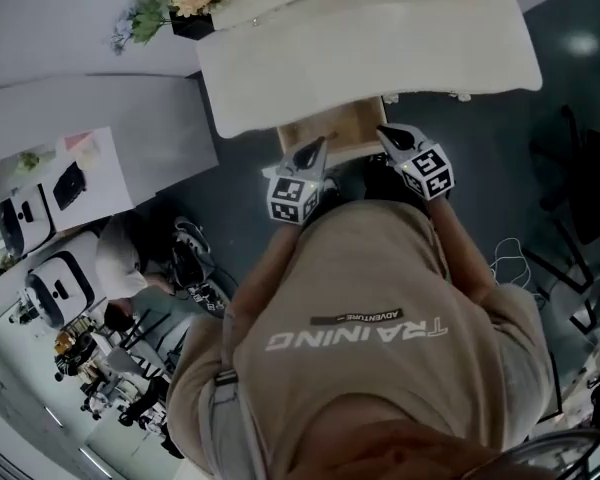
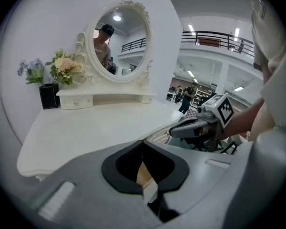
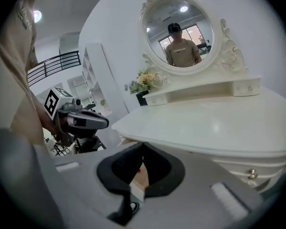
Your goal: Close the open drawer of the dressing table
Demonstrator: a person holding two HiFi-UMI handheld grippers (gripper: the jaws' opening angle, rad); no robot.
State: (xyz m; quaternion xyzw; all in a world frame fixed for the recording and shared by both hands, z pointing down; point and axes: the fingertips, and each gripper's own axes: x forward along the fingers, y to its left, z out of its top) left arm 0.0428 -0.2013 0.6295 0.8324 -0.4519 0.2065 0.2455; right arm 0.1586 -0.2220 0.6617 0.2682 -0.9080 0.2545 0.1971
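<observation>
1. The drawer (image 1: 332, 128) is seen from the head view pulled part-way out under the front edge of the desk (image 1: 380, 38). It shows as a shallow box of pale, bare wood with straight sides, set against the dark floor (image 1: 480, 138).
2. The left tongs (image 1: 317, 146) are held at the drawer's left front corner and the right tongs (image 1: 384, 131) at its right front corner. Whether they touch the wood cannot be told.
3. In the left gripper view the left tongs (image 2: 143, 143) are pressed together at the tips and nothing is pinched. A strip of the drawer's wood (image 2: 142, 173) is seen through the rounded hollow framed by the black rubbery pads.
4. In the right gripper view the right tongs (image 3: 143, 146) are likewise closed tip to tip and empty. The same pale wood (image 3: 138, 178) is glimpsed through the hollow.
5. The desk top (image 2: 95, 123) is smooth, glossy and cream-white, with a curved, rounded rim.
6. An oval mirror (image 3: 178, 32) in a carved, scrolled white frame is mounted at the back of the desk.
7. A bunch of cream and blue flowers (image 2: 64, 66) is stood in a square black vase (image 2: 49, 96) at the desk's left rear corner.
8. A small round metal knob (image 3: 251, 174) is seen on the desk's white front, to the right of the drawer.
</observation>
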